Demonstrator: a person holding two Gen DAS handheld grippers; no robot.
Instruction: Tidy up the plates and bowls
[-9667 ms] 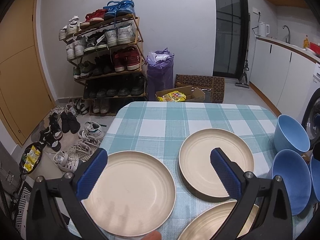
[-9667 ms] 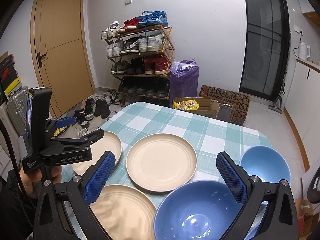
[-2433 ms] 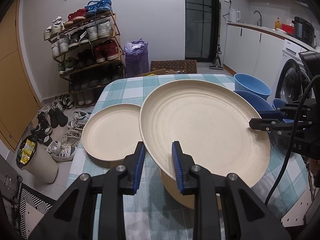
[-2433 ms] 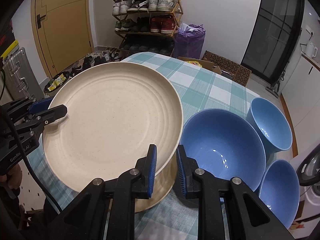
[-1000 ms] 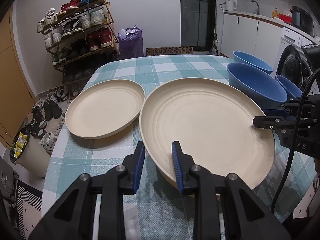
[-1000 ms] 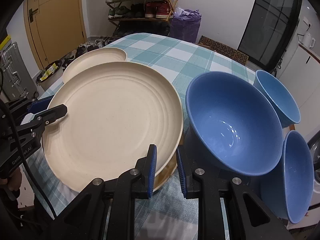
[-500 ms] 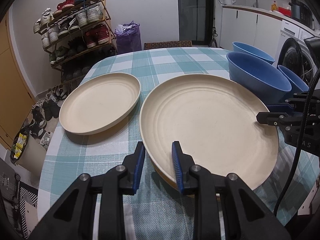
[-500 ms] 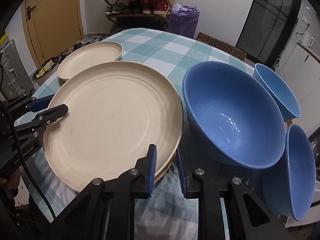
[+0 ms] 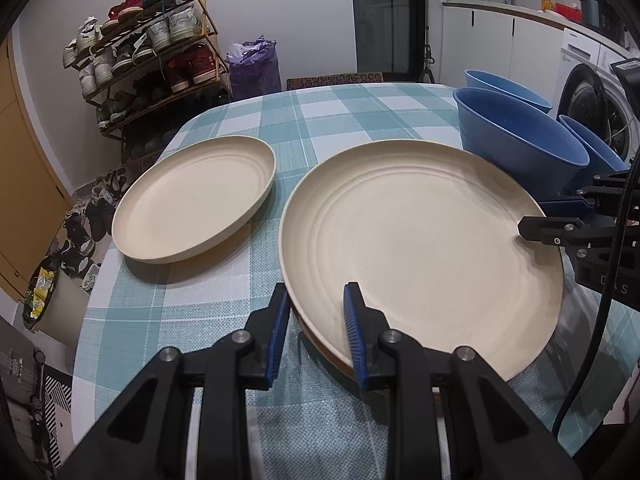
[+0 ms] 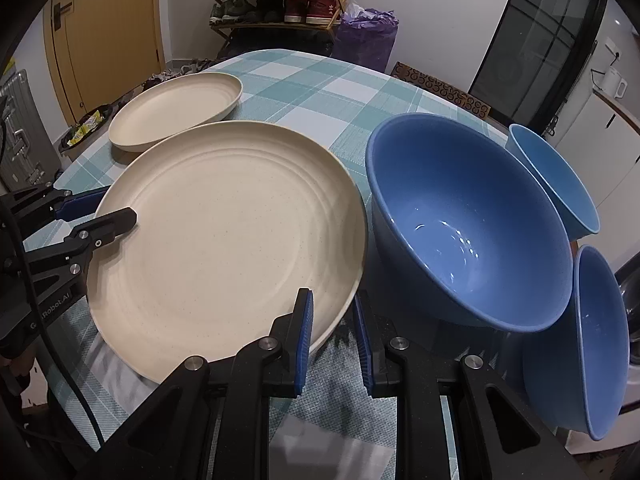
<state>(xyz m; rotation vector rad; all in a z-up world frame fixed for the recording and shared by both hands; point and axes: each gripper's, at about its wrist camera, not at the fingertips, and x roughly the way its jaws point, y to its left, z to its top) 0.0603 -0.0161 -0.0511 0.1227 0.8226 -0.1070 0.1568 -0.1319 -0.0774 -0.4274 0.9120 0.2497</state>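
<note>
A large cream plate lies almost flat on top of another cream plate, whose rim shows just beneath its near edge. My left gripper is shut on the plate's near-left rim. My right gripper is shut on the opposite rim, next to the big blue bowl. Each gripper shows in the other's view, the right gripper at the plate's right edge and the left gripper at its left edge. A second, single cream plate rests to the left.
The checked tablecloth covers the table. Two smaller blue bowls crowd the right edge beside the big one. A shoe rack and shoes stand on the floor beyond the left edge. A washing machine is at the right.
The held plate has sunk a little and now lies closer on the plate beneath it. Both grippers have stayed shut on its rim.
</note>
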